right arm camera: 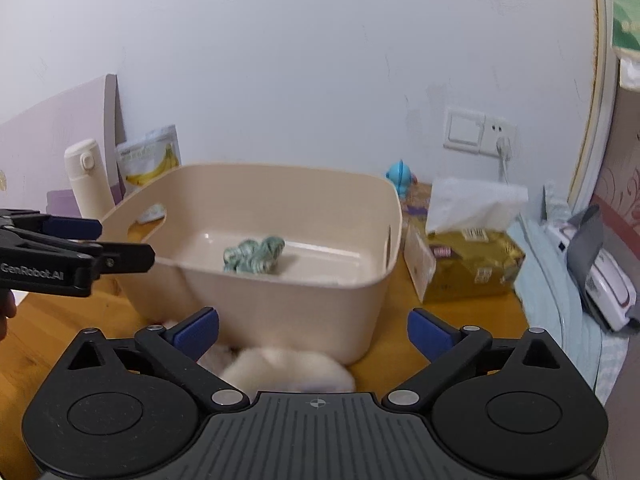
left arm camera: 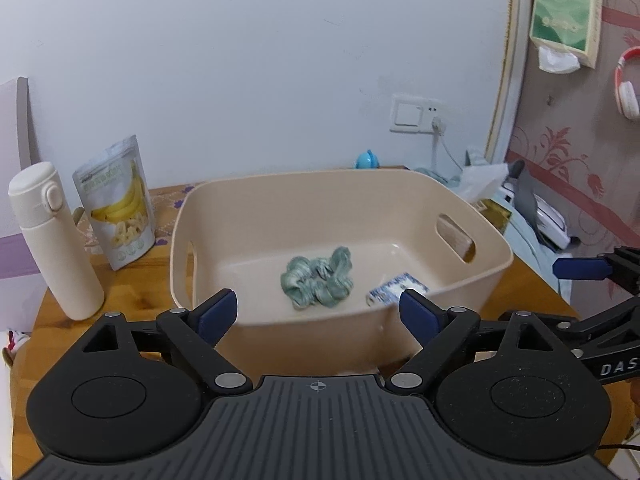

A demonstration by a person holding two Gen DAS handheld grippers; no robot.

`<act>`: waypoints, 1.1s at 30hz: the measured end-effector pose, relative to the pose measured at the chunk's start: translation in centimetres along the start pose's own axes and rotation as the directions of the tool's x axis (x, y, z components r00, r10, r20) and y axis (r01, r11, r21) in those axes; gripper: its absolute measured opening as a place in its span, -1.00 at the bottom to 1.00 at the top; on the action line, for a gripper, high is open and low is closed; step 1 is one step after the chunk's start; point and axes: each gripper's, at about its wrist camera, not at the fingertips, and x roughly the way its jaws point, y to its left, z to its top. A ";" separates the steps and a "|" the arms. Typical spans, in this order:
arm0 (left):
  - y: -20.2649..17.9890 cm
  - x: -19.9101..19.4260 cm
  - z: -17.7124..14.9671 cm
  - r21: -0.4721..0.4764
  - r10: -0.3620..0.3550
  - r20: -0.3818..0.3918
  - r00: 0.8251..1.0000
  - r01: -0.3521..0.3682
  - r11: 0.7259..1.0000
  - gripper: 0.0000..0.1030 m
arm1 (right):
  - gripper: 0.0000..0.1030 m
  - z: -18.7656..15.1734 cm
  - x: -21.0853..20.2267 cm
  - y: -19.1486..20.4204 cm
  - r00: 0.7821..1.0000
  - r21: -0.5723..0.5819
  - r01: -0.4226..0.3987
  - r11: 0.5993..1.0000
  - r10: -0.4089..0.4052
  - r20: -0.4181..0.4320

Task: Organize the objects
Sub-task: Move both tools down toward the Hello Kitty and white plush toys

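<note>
Your left gripper (left arm camera: 318,314) sits at the bottom of its own view with its jaws wide apart and nothing between them, hovering at the near rim of the beige tub (left arm camera: 472,208) without touching it. Your right gripper (right arm camera: 314,332) is likewise spread wide and holds nothing; its jaws hang just in front of the tub's near wall, above a white fluffy thing (right arm camera: 288,368) lying on the bench (right arm camera: 400,344) that is blurred and partly cut off by the gripper body, so you cannot tell what it is. Inside the tub, near the middle of the floor, lies a crumpled green scrunchie (left arm camera: 318,282), and just to its right a small blue-and-white packet (left arm camera: 396,292), half hidden behind the left gripper's right pad. In the right wrist view the packet is out of sight behind the tub's near wall, and a pale green scrap (right arm camera: 152,213) shows through the left handle slot, too small to make out. At the left of the left wrist view a cream flask (left arm camera: 52,240) and a banana chip pouch (left arm camera: 118,204) stand upright on the bench, beside the tub. To the tub's right in the right wrist view, a gold tissue pack (right arm camera: 472,256) stands with a white tissue sticking up, and a small blue toy (right arm camera: 400,178) behind the tub is partly hidden.
</note>
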 end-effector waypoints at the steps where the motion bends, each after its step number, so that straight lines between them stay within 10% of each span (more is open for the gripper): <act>1: -0.2 -0.1 -0.2 0.004 -0.003 -0.004 1.000 0.003 1.000 0.75 | 0.99 -0.4 0.0 -0.1 1.000 0.002 0.004 1.000 -0.004 -0.010; 33: -2.3 4.0 -6.1 0.048 -0.044 -0.212 0.976 0.055 0.997 0.75 | 1.00 -5.0 3.7 -0.4 0.983 -0.016 -0.026 1.000 0.022 -0.182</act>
